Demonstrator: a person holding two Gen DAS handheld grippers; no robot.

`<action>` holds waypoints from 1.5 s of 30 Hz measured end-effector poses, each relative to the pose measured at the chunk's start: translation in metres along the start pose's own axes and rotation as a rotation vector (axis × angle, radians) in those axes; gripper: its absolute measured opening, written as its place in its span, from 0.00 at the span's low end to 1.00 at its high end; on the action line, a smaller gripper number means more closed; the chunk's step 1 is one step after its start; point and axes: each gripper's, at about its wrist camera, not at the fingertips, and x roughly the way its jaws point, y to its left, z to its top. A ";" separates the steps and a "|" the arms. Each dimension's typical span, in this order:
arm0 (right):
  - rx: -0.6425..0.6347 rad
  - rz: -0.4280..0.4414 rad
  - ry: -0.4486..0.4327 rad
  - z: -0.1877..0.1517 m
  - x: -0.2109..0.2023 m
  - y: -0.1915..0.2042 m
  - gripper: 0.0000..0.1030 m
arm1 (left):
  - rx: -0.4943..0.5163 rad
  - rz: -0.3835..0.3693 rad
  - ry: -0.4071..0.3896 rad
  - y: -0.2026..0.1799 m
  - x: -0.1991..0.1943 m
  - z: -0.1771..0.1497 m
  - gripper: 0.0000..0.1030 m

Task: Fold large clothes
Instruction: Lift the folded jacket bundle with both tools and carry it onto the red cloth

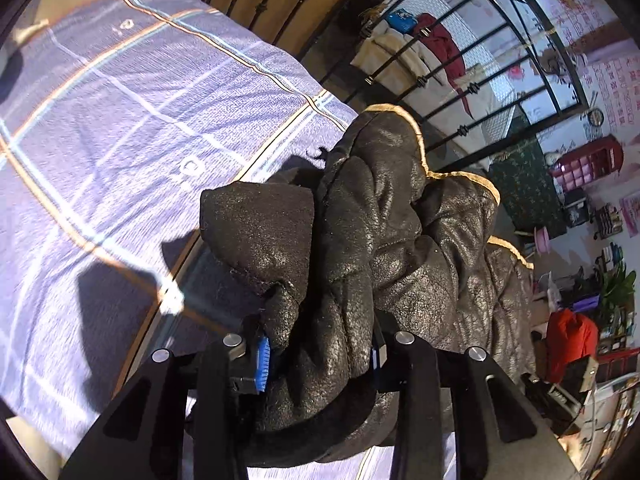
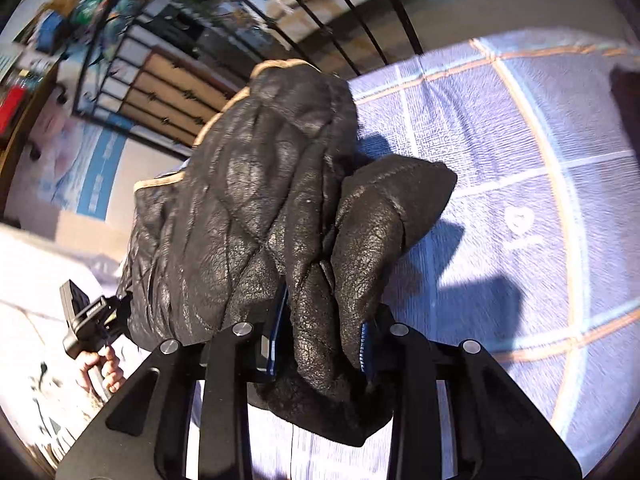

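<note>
Hanging bunched between 2 claws, the dark jacket (image 1: 384, 248) is lifted over a bed, its crackled leather-like surface catching the sun and a tan trim running along its far edge.

Seen from the left wrist, the bedspread (image 1: 120, 128) fills the left side, lilac with orange and white check lines, and the jacket's shadow falls across it. The left claw (image 1: 320, 356) is clamped on a thick fold of the jacket, blue pads (image 1: 263, 364) pressing in from the left while the other pad is mostly buried in the fabric. To the right, beyond the black iron bed rail (image 1: 472, 88), the room is crowded: cream and red clothes (image 1: 404, 48) piled far off, a red phone-box cabinet (image 1: 588, 160) and an orange bag (image 1: 568, 340) nearer.

Seen from the right wrist, the person's left hand (image 2: 98, 368) shows at the far left, gripping the handle of the other tool, which touches the jacket's left edge. In the middle the jacket (image 2: 256, 208) rises in a quilted mound, with a cuff or flap jutting right. The right claw (image 2: 320, 344) is closed on a narrow pinch of it, blue pads on both sides. The bedspread (image 2: 520, 168) spreads out on the right, and the iron rail (image 2: 360, 20) curves across the far side.
</note>
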 end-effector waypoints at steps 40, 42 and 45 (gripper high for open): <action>0.671 -0.434 -0.888 -0.241 -0.486 -0.220 0.32 | 1.011 -0.579 0.367 -0.743 0.167 -0.209 0.51; 0.690 -0.412 -0.894 -0.246 -0.479 -0.229 0.34 | 1.036 -0.562 0.351 -0.746 0.172 -0.216 0.58; 0.663 -0.435 -0.896 -0.244 -0.479 -0.232 0.35 | 1.102 -0.504 0.311 -0.752 0.176 -0.231 0.74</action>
